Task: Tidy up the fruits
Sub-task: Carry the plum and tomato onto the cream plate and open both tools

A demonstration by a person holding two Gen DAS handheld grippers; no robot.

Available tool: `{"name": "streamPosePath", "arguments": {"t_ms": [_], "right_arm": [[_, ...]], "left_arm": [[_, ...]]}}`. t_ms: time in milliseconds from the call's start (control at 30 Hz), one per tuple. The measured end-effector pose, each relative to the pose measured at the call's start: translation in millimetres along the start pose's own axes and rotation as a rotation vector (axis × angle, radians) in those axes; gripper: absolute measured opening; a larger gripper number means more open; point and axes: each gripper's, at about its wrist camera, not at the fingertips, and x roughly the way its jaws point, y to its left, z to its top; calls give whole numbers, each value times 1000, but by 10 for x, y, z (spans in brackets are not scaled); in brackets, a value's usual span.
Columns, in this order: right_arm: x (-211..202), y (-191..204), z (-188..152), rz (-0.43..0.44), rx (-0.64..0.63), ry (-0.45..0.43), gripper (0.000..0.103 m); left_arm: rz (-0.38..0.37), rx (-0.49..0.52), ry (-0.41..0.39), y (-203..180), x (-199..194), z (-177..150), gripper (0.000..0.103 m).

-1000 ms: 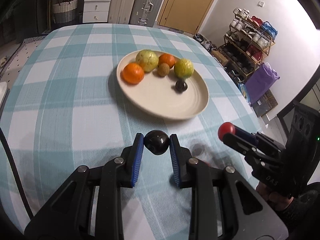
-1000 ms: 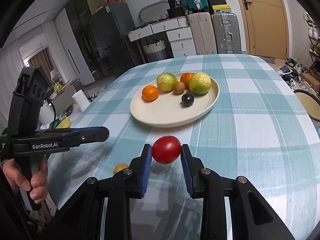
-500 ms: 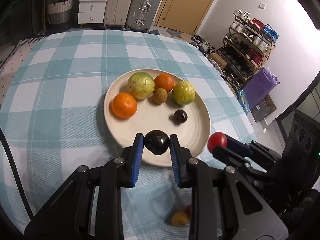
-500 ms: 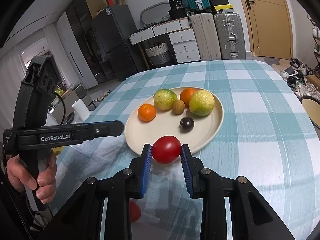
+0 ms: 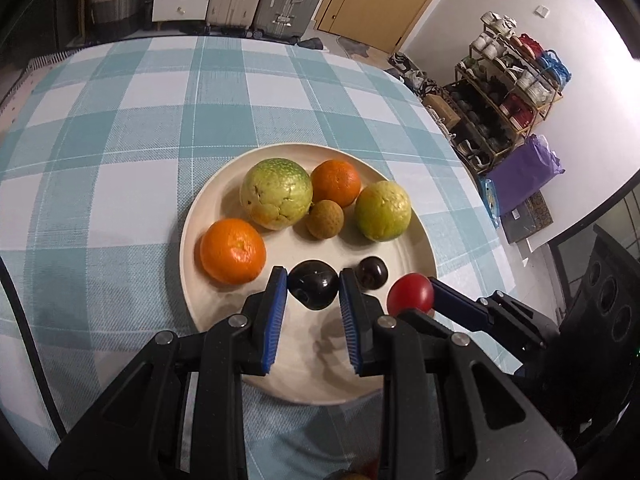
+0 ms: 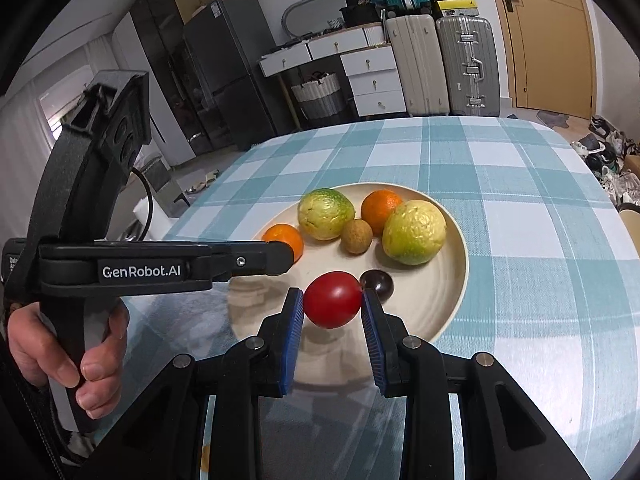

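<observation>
Left wrist view: left gripper [image 5: 313, 289] clamps one dark plum [image 5: 313, 290] over the plate [image 5: 420, 224]; right gripper [image 6: 332, 303] clamps one red tomato [image 6: 333, 299] at 3 o'clock. On the plate lie two oranges [image 5: 233, 250], two green guavas [image 5: 277, 193], one longan [image 5: 325, 219], one dark fruit [image 5: 372, 273].

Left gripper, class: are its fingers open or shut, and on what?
Shut. The left gripper has both blue pads pressed against a dark plum, held over the near part of the cream plate.

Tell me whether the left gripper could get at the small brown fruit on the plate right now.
Probably not: the left gripper is shut on a dark plum. The path to the brown fruit looks open otherwise.
</observation>
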Motion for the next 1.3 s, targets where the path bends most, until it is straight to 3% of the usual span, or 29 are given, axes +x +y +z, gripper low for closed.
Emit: {"name": "streamPosePath", "arguments": {"t_ms": [667,733,767,900,1033,1200,1300], "right_arm": [[405,-75,195,-25,-32,34,32],[377,-65,215,-28,-39,18,51],[340,-62,220,-27,-39,0,54],[203,-58,220,-39,-43,-35,56],[75,-105,177,-51,-16,-49,65],[-113,-165,111,-78,13,-82,66],[-228,-193,74,-89,33,-107,75]], "left_arm": [[-68,-55,-1,35,147,249,23],[-73,-64,-9,47,100,234,24],[-79,-70,-11,56,74,222,24],[-84,-70,-20,63,-55,152,24],[-67,-64,-31,49,-172,65,24],[-36,-52,-46,21,-312,-83,24],[-12,-43,-52,-6,-381,-172,24]]}}
